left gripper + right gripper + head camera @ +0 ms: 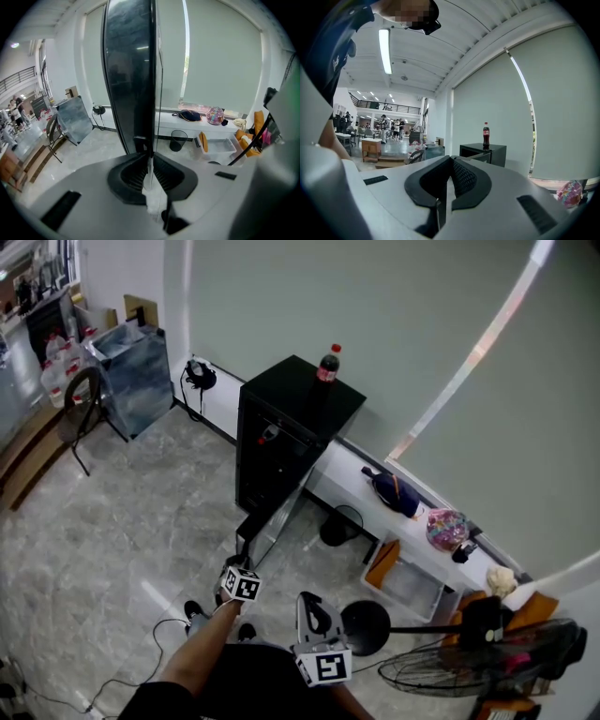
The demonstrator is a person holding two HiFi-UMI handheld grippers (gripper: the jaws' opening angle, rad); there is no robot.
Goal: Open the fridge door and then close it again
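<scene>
Left gripper view: pinched edge of ajar fridge door [129,70] in left gripper [150,161]; held jaws of right gripper [452,164] together, empty.

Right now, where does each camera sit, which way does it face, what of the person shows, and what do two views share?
Head view: on the head, facing steeply down at the black fridge; forearm, left gripper and right gripper show.
Left gripper view: on the left gripper, facing the fridge door edge-on; its jaws are closed on that edge.
Right gripper view: on the right gripper, facing level across the room; closed empty jaws, dark shirt.
Shared: head and right gripper views both show the bottle on the fridge.
</scene>
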